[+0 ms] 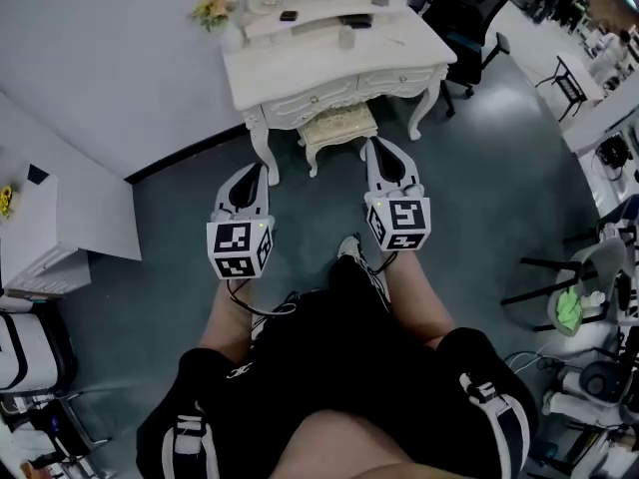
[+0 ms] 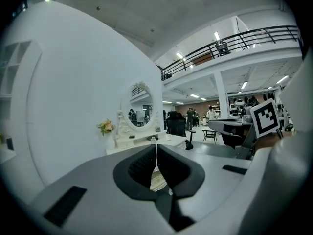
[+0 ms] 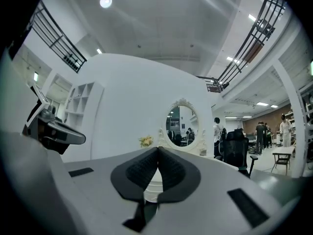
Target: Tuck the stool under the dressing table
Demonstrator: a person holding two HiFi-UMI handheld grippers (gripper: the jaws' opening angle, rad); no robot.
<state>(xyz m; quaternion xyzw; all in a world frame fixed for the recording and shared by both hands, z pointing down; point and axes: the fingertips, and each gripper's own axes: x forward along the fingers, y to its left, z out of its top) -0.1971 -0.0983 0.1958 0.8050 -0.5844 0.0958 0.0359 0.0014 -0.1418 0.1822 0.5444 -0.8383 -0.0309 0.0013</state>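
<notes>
Left tongs (image 1: pixel 254 171) and right tongs (image 1: pixel 379 146) are both closed and empty, short of the stool (image 1: pixel 339 126), which sits largely beneath the counter (image 1: pixel 300 63); tucking appears nearly complete, needing at most a final level push.

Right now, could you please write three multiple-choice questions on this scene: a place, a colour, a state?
1. Where is the stool? A) on the tabletop B) under the dressing table C) on its side
2. What colour is the dressing table? A) white B) black C) red
3. The left gripper and right gripper are? A) both open B) both shut, empty C) gripping the stool
1 B: it shows between the table's legs. 2 A: top and legs are white. 3 B: each gripper view shows pads together, nothing between.
</notes>
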